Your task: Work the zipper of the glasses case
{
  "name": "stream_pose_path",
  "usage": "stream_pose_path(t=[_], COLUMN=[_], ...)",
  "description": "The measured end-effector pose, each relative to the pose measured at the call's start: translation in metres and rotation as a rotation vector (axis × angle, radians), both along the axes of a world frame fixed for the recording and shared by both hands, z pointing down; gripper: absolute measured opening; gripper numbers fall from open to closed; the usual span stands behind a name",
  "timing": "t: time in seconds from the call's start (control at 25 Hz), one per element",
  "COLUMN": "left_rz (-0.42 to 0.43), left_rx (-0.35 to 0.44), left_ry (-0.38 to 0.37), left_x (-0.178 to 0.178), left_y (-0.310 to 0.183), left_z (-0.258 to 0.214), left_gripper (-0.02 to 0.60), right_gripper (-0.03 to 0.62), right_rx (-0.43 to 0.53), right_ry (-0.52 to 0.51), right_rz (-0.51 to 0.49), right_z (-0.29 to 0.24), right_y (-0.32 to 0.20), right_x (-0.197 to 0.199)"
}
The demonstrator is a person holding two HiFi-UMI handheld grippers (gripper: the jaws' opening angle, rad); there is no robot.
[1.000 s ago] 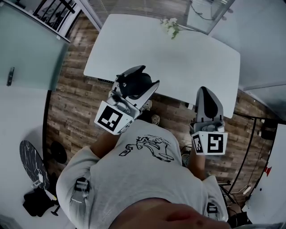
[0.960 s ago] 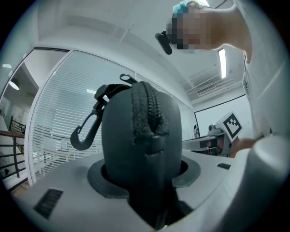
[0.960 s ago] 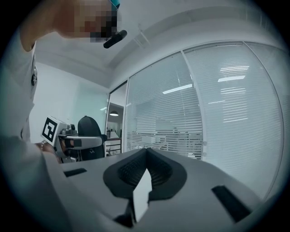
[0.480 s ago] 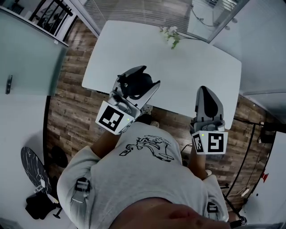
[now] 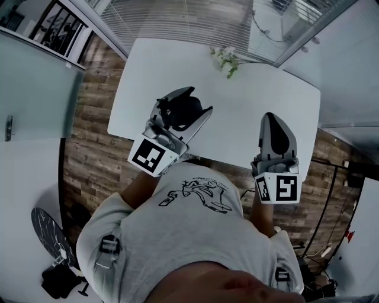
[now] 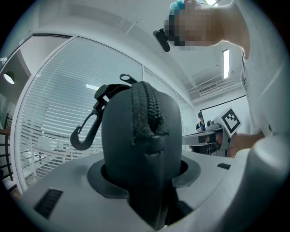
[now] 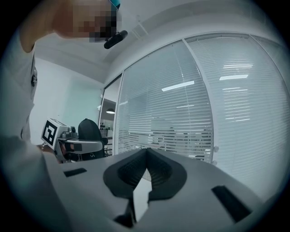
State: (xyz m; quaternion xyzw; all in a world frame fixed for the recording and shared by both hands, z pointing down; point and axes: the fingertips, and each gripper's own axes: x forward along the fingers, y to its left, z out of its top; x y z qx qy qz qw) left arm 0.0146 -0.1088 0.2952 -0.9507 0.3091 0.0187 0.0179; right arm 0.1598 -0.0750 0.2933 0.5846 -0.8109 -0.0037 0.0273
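Note:
My left gripper [image 5: 180,112] is shut on a dark glasses case [image 5: 182,110], held up above the near part of the white table [image 5: 260,100]. In the left gripper view the glasses case [image 6: 140,145] stands end-on between the jaws, its zipper [image 6: 146,113] running up the middle and a clip hook [image 6: 86,129] hanging off its left side. My right gripper [image 5: 276,131] is shut with nothing in it, held to the right, apart from the case. From the right gripper view its pads [image 7: 156,170] meet at the tips, and the left gripper [image 7: 68,142] shows far left.
A small sprig of flowers [image 5: 227,57] lies at the table's far edge. Wooden floor [image 5: 89,124] surrounds the table, with window blinds [image 5: 177,18] beyond it. A black object [image 5: 50,228] sits on the floor at lower left.
The head view has shifted slightly, so the table appears a little lower. Both grippers keep their places and states.

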Motion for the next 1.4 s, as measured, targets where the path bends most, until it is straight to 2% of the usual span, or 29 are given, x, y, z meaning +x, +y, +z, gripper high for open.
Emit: stream_pose_path(t=[0.4, 0.76, 1.0, 1.16, 1.4], left_rz=[0.029, 0.039, 0.061, 0.082, 0.12], left_rx=[-0.002, -0.008, -0.018, -0.034, -0.042], left_ry=[-0.018, -0.034, -0.074, -0.075, -0.089], left_x=[-0.008, -0.013, -0.001, 0.008, 0.019], left_y=[-0.046, -0.058, -0.062, -0.065, -0.064], left_z=[0.01, 0.019, 0.037, 0.046, 0.054], left_gripper=[0.227, 0.227, 0.227, 0.227, 0.227], right_gripper=[0.006, 0.006, 0.006, 0.008, 0.037], right_rx=[0.013, 0.021, 0.028, 0.042, 0.056], right_ry=[-0.003, -0.005, -0.016, -0.025, -0.019], right_rz=[0.022, 0.019, -0.008, -0.037, -0.087], right_z=[0.002, -0.001, -0.001, -0.004, -0.009], right_y=[-0.042, -0.051, -0.054, -0.058, -0.058], right_x=[-0.012, -0.023, -0.026, -0.032, -0.044])
